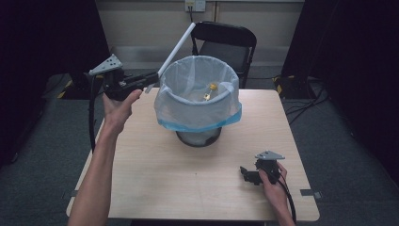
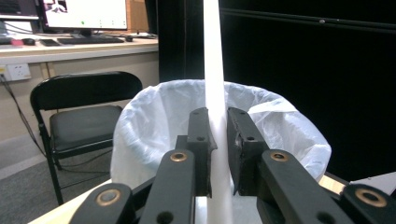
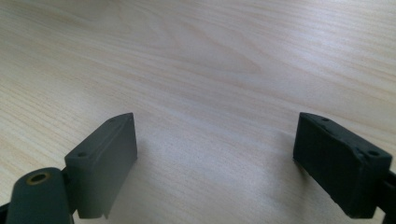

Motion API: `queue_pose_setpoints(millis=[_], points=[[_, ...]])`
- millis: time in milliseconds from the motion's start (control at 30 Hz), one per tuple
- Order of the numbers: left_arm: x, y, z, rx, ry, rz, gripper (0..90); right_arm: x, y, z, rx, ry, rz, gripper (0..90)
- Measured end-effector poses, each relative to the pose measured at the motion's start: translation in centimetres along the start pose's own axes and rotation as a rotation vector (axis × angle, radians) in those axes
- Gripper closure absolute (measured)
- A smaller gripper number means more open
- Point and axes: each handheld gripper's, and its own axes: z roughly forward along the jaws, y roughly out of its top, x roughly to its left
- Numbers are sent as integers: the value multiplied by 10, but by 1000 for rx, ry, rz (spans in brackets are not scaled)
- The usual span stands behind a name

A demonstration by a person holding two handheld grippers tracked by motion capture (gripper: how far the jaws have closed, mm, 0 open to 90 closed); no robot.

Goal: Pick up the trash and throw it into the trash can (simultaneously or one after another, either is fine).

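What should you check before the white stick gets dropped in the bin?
1. Left gripper shut on the white tube: ok.
2. Tube over the bin opening: not ok; in the high view it stands beside the rim, to the left.
3. Bag-lined bin upright on the table: ok.
4. Room inside the bin: ok; small yellow bits lie at the bottom.
5. Right gripper away from the bin, open: ok.
6. Tube's lower end: cannot tell.

Pale matt wood-grain table (image 1: 197,188), thin translucent plastic bin liner (image 1: 197,106)
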Motion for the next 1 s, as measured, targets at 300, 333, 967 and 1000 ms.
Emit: queue_pose_setpoints(millis=[300, 333, 967, 1000], points=[[-3, 12, 15, 9, -34, -10, 806, 0, 0, 0, 0, 0, 0, 127], [-4, 14, 17, 8, -39, -13, 806, 0, 0, 0, 0, 0, 0, 127], [-16, 34, 64, 61, -97, -2, 805, 0, 0, 0, 0, 0, 0, 127], [-16, 35, 66, 66, -99, 5, 805, 0, 0, 0, 0, 0, 0, 127]])
